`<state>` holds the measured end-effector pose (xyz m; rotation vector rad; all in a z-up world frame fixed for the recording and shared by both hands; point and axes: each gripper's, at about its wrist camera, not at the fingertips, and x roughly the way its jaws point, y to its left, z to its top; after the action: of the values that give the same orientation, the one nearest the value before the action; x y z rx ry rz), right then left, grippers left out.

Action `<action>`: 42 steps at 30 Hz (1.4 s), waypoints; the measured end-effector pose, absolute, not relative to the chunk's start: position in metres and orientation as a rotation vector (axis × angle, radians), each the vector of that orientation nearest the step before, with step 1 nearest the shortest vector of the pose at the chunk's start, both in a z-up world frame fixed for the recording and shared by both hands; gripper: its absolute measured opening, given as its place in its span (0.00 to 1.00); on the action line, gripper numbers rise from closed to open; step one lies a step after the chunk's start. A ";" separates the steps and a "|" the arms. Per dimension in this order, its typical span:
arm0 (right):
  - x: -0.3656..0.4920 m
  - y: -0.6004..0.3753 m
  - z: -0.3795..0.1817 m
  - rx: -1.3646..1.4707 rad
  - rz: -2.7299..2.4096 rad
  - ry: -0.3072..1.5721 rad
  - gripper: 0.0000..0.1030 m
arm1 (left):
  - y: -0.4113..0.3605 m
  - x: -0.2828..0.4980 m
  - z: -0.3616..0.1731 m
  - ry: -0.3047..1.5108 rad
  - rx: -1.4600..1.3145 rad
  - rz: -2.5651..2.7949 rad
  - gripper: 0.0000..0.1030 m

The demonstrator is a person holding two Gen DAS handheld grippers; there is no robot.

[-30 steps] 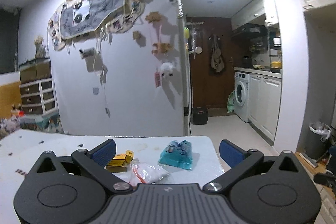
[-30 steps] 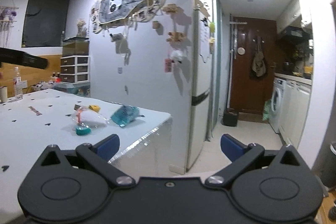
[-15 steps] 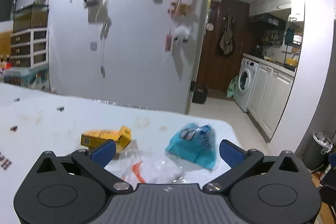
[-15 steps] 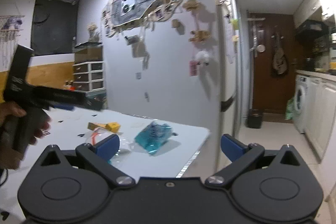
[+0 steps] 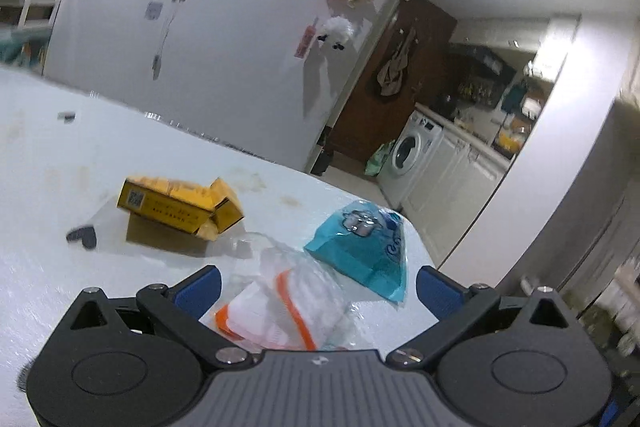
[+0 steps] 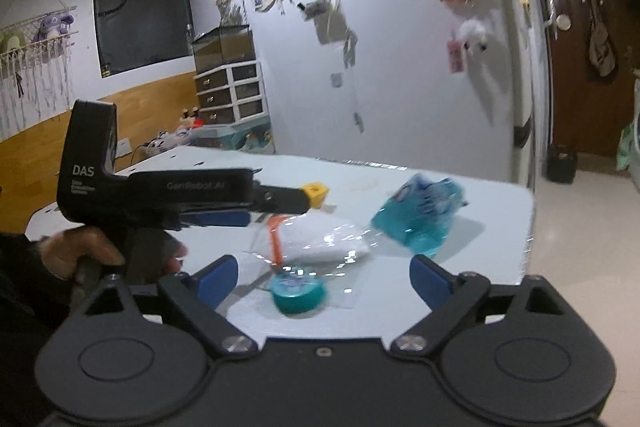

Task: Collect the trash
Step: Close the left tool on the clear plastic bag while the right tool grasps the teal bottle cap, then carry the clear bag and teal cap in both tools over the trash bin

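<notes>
- Your left hand-held gripper [image 5: 318, 289]: jaws apart, empty, straddling the clear bag [image 5: 288, 307].
- Your right hand-held gripper [image 6: 324, 277]: jaws closing, nothing gripped, teal lid [image 6: 298, 293] between them.
- Blue wrapper [image 5: 366, 247] and yellow box [image 5: 180, 205] lie farther off on the tabletop [image 5: 48, 267]; no trash collected yet.

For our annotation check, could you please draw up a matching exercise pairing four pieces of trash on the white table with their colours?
Things:
1. flat cardboard box
2. crumpled plastic wrapper with printed pictures
3. small round lid
4. clear plastic bag holding white tissue

Colours:
A. see-through with an orange strip
B. yellow
C. teal, solid
D. translucent blue

Pairs: 1-B, 2-D, 3-C, 4-A
</notes>
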<state>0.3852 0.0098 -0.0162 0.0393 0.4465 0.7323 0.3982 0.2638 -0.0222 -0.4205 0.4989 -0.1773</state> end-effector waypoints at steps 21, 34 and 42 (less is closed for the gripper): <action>0.420 0.068 -0.051 -0.096 0.704 0.615 0.65 | 0.261 0.430 -0.051 0.568 -0.583 -0.342 0.33; 0.425 0.111 -0.054 -0.223 0.723 0.610 0.56 | 0.269 0.417 -0.041 0.530 -0.511 -0.212 0.14; 0.416 0.104 -0.053 -0.240 0.709 0.593 0.47 | 0.270 0.399 -0.028 0.505 -0.435 -0.116 0.11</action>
<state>0.4158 0.1039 -0.0530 -0.2404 0.5934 0.7090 0.3993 0.2697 -0.0275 -0.4352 0.5055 -0.1164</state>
